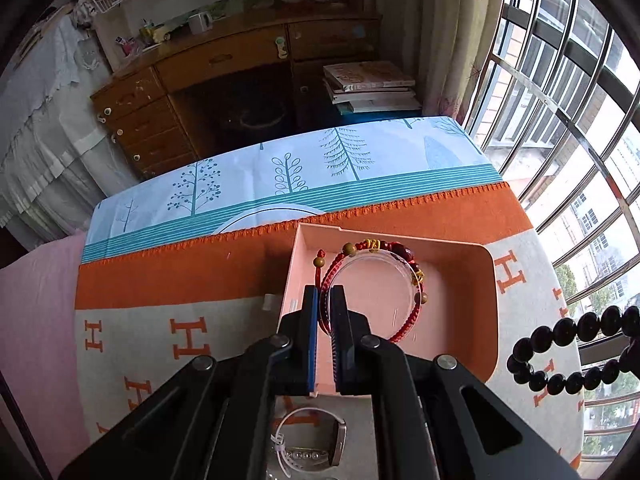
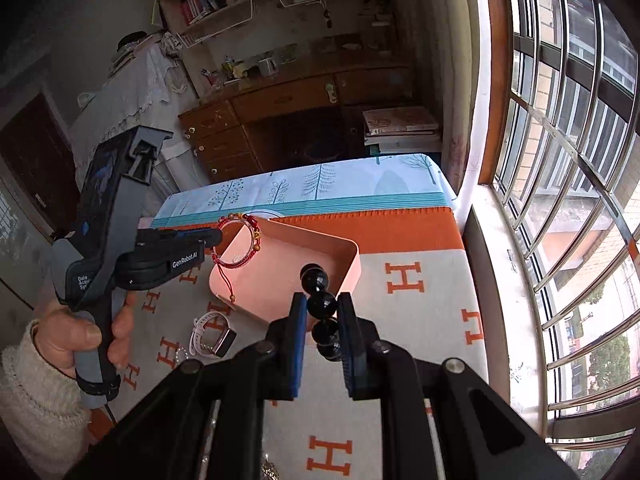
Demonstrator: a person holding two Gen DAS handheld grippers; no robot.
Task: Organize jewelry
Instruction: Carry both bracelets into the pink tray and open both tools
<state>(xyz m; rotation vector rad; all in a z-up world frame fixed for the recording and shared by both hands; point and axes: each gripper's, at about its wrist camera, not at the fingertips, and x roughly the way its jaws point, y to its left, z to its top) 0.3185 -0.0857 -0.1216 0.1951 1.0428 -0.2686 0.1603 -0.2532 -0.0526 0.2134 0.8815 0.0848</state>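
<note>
Overhead, both tools carry bracelets at the pink tray.
From the left wrist, the left tool (image 1: 325, 300) pinches a red cord bracelet (image 1: 374, 280) above the pink tray (image 1: 460, 280). From the right wrist, the right tool (image 2: 323, 312) clamps a black bead bracelet (image 2: 322, 300) over the tray's near edge; a white watch (image 2: 212, 336) lies on the blanket (image 2: 420, 340).

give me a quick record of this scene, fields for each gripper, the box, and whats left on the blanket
left gripper: shut on red cord bracelet, held above the pink box
right gripper: shut on black bead bracelet, held above the near edge of the box
pink box: open, on the blanket; nothing seen resting inside
white watch: lying on the blanket beside the box
blanket: orange and grey with H letters
</note>
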